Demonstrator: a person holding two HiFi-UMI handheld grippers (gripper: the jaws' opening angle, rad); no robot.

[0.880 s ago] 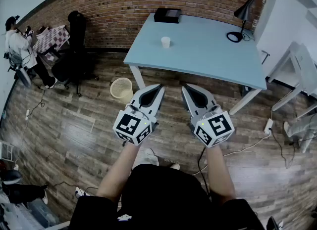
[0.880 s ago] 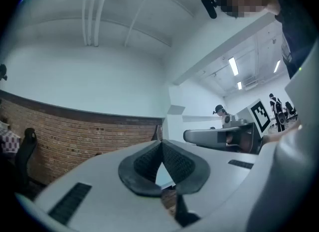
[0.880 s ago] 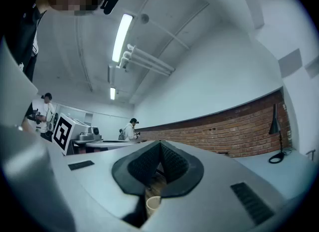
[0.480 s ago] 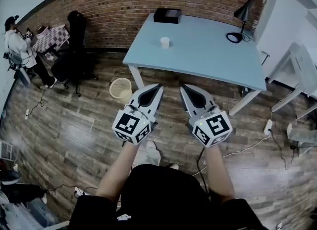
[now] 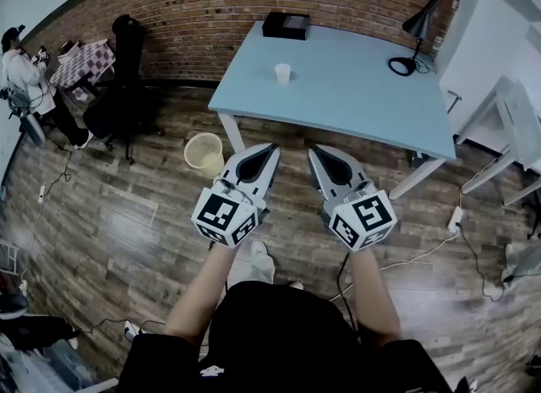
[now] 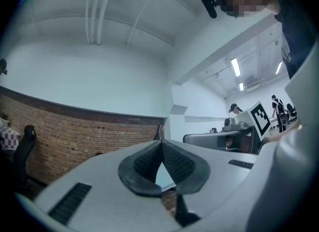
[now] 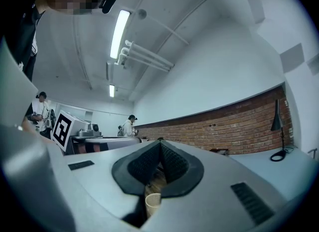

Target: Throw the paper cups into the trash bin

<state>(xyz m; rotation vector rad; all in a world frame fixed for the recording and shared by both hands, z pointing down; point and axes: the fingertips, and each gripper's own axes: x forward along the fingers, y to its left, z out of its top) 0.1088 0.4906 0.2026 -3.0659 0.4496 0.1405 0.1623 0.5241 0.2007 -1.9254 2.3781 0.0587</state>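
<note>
A white paper cup stands upright on the light blue table, near its left side. A beige wicker trash bin sits on the wooden floor by the table's front left leg; in the right gripper view the bin shows below the jaws. My left gripper and right gripper are held side by side in front of the table, well short of the cup. Both are shut, tips touching, with nothing between them. The left gripper and right gripper point level.
A black box and a black desk lamp stand at the table's far edge, against a brick wall. A black office chair and a person are at the far left. Cables lie on the floor at right.
Both grippers stay where they were, still shut. The person at the far left has drifted slightly toward the picture's edge.
</note>
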